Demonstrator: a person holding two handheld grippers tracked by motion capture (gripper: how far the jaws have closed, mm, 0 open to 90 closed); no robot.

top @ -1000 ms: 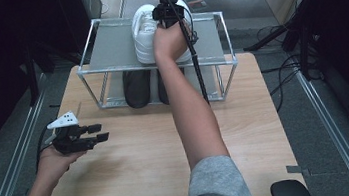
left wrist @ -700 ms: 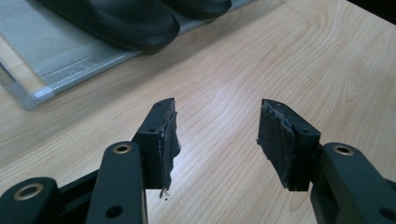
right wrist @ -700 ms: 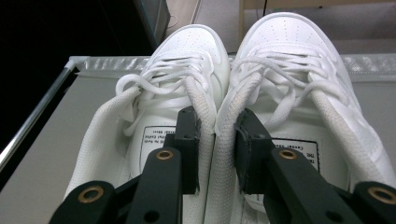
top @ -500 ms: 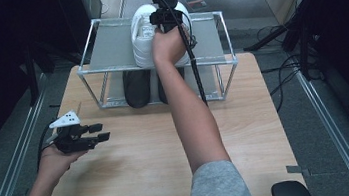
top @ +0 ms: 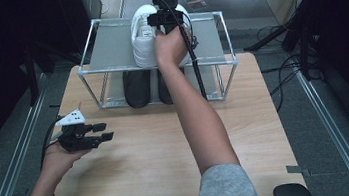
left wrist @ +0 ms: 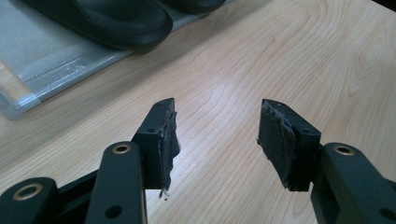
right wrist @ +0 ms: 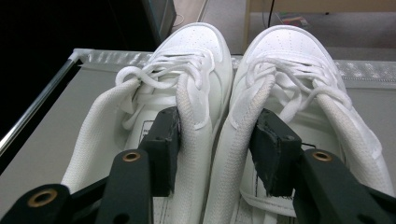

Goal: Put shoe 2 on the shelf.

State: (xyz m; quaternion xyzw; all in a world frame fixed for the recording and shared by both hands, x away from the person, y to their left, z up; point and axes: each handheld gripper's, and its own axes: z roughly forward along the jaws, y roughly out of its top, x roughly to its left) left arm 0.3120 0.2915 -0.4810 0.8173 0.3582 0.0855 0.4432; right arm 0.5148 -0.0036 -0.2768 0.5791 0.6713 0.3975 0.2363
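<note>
A pair of white sneakers stands side by side on the rack's top shelf, the left one [right wrist: 196, 51] [top: 144, 36] next to the right one [right wrist: 289, 51]. My right gripper [right wrist: 217, 121] [top: 166, 26] reaches down over their heels. One jaw sits inside each shoe, with both inner collars between them. Its jaws have just been opening and the pads look loose on the collars. My left gripper [left wrist: 215, 121] [top: 106, 130] hovers open over the bare wooden table [top: 158, 145] at the left, holding nothing.
The metal-framed rack [top: 106, 51] stands at the table's far edge. Black slippers [top: 137, 87] [left wrist: 107, 18] lie on its lower shelf. A cable trails from the right gripper down across the rack's front. Dark floor and rails flank the table.
Both hands keep their places. The high view is too coarse to show any shift in the shoes or in the right jaws.
</note>
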